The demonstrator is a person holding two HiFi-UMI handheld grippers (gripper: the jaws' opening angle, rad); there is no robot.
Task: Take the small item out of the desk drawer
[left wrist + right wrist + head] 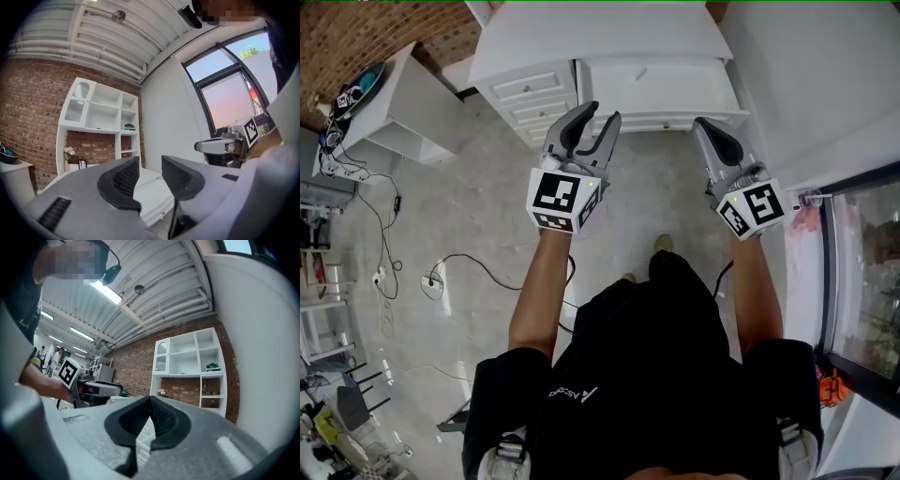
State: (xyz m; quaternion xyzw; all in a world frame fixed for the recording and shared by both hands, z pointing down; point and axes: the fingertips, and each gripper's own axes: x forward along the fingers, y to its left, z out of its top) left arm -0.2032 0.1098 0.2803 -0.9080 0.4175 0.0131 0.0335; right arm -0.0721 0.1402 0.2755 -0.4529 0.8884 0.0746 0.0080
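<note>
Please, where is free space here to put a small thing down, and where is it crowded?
Free: the desk top, bare where it shows, and the floor between the desk and the person's feet. Most of the side table at left is bare too. Crowded: the floor near that table, with cables.

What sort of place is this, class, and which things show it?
Probably a loft-style studio or lab furnished like a home office: a white desk with drawers, a brick wall behind white shelves, and loose cables on the floor.
</note>
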